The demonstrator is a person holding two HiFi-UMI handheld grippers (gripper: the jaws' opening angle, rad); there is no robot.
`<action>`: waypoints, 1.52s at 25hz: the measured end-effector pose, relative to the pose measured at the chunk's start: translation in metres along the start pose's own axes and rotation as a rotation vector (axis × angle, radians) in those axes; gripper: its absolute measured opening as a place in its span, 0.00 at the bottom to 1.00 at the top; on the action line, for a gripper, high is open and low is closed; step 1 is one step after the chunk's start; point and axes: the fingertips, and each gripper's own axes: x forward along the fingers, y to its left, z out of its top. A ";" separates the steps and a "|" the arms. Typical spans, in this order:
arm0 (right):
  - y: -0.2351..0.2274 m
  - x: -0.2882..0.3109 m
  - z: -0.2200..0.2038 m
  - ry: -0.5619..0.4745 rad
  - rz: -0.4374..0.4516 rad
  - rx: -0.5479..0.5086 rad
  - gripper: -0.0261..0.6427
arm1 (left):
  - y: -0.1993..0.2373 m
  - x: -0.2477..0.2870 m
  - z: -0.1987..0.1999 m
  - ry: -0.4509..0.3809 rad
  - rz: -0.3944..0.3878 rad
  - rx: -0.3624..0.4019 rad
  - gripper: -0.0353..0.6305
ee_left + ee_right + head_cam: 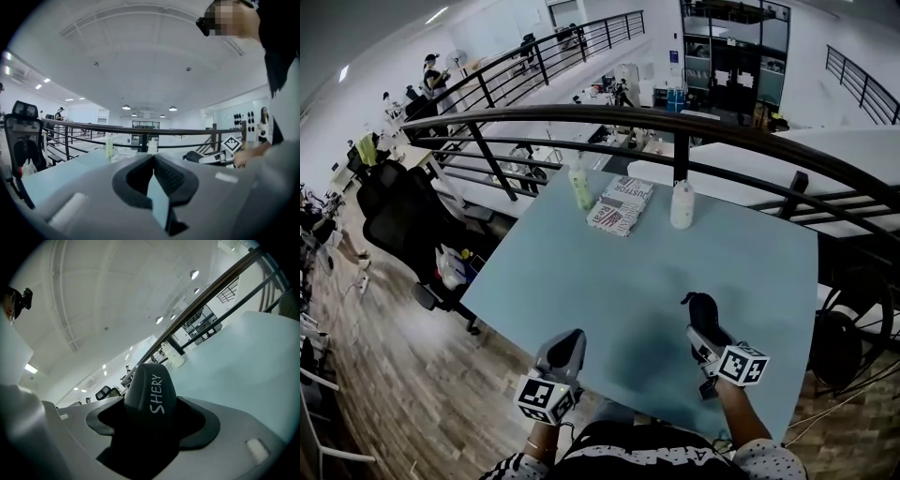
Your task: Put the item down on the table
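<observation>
A black, rounded item (151, 392) with "SHERY" in white letters sticks out from between the jaws of my right gripper (150, 420), which is shut on it. In the head view that item (701, 307) is held over the near right part of the pale blue table (609, 281), with the right gripper (706, 330) tilted up. My left gripper (565, 341) hovers at the table's near edge. Its jaws (153, 158) meet at the tips with nothing between them.
At the table's far side stand a green bottle (580, 185), a white bottle (682, 204) and a stack of printed packets (621, 204). A dark railing (675, 122) curves behind the table. A black office chair (403, 220) stands at the left.
</observation>
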 end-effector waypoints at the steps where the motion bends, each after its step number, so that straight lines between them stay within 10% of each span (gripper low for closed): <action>1: -0.003 0.001 -0.002 0.005 -0.009 -0.007 0.57 | 0.000 0.002 0.000 0.001 -0.002 0.001 0.05; 38: -0.067 0.037 -0.043 0.238 -0.252 -0.398 0.57 | 0.020 0.025 -0.006 0.046 -0.008 0.003 0.05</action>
